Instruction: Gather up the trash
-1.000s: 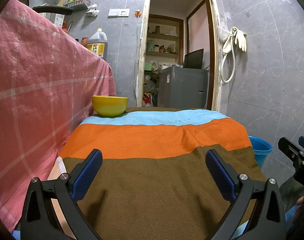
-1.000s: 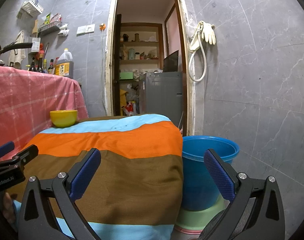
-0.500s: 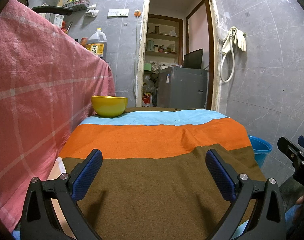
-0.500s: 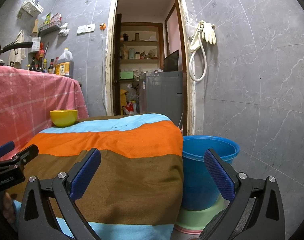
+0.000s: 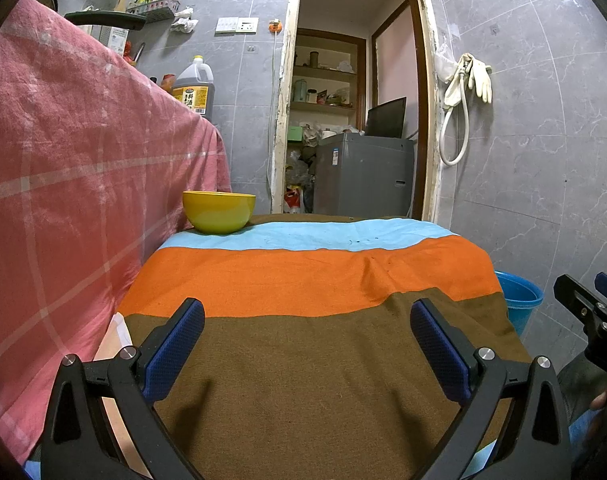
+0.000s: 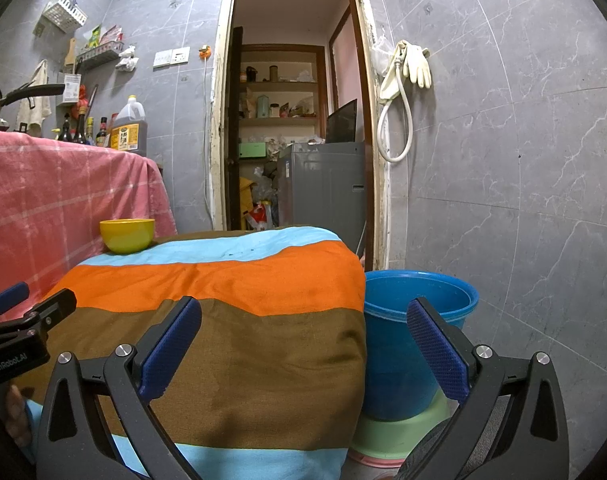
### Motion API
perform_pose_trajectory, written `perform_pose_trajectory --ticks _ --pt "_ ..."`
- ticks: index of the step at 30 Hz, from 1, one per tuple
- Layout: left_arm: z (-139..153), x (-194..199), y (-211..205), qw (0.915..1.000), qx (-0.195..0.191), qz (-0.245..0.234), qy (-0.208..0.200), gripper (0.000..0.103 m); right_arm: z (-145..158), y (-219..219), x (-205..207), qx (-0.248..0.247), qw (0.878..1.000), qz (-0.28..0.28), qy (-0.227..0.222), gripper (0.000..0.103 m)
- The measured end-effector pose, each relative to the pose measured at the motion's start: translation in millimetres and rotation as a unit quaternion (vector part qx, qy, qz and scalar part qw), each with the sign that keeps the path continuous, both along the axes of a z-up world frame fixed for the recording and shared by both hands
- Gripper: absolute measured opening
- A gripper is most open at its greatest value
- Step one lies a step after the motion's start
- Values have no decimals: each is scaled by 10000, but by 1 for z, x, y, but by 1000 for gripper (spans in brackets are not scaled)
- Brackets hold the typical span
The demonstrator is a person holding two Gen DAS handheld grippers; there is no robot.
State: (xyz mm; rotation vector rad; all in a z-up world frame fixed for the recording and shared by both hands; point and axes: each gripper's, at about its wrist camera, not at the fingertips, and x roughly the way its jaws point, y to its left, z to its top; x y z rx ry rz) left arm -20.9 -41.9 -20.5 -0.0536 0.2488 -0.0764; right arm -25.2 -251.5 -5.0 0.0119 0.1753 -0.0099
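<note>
My left gripper (image 5: 306,344) is open and empty, held low over the brown band of a striped cloth (image 5: 303,272) on a table. My right gripper (image 6: 303,344) is open and empty at the table's right front corner. A yellow bowl (image 5: 218,211) stands at the far left corner of the cloth; it also shows in the right wrist view (image 6: 126,235). A blue bucket (image 6: 411,332) stands on the floor right of the table, stacked on green and pink basins (image 6: 387,436). No loose trash shows on the cloth.
A pink checked cloth (image 5: 63,184) covers a higher counter on the left, with an oil jug (image 5: 194,89) and bottles on it. An open doorway (image 5: 351,112) with a grey machine (image 5: 363,176) lies behind. The tiled wall on the right holds gloves (image 6: 413,65).
</note>
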Motion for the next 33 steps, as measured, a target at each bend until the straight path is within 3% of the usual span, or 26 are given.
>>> perform_pose_trajectory --ticks 33 --pt "-2 0 -3 10000 -16 4 17 101 -1 -1 0 -1 10000 2 24 103"
